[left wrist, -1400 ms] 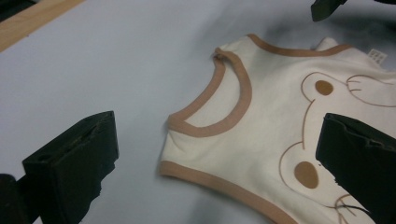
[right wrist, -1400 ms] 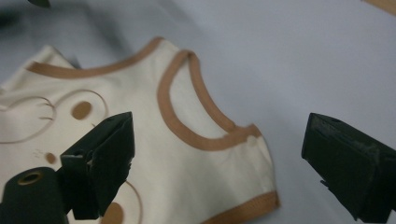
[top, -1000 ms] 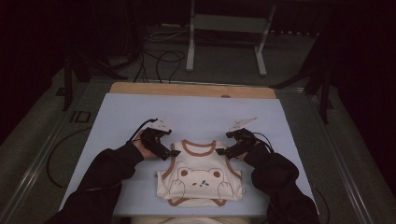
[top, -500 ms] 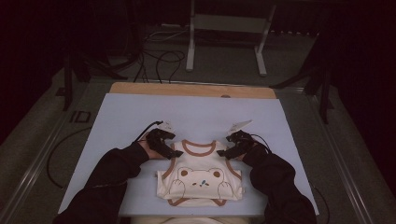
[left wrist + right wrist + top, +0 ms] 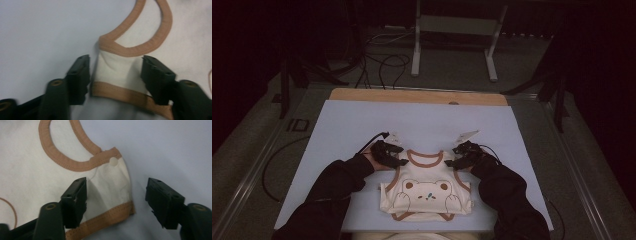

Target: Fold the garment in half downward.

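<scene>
Both grippers are working at the near middle of the table, each jaw pair standing wide apart and holding nothing. Going by size, the light blue table top [image 5: 362, 120] is taking up most of the high view, with a bare wooden strip [image 5: 417, 96] running along its far edge and dark floor lying beyond it, where a pale metal stand [image 5: 454, 45] is standing among loose black cables [image 5: 382, 62]. None of these is reaching the working area. The cream baby shirt [image 5: 427, 192] is lying flat, front up, near the person's edge of the table, its bear print facing upward and its brown-trimmed neck opening [image 5: 424, 157] pointing away from the person. The left gripper [image 5: 388, 154] is sitting at the shirt's left shoulder; in the left gripper view the shoulder strap [image 5: 117, 67] is lying between the open jaws, with one jaw over bare table and the other over cloth, and whether the jaws are touching the fabric cannot be told. The right gripper [image 5: 462, 156] is sitting at the right shoulder; in the right gripper view one jaw is over the cloth and the other is over bare table beside it, while a small white snap [image 5: 113, 161] is showing on the brown trim just ahead of them.
</scene>
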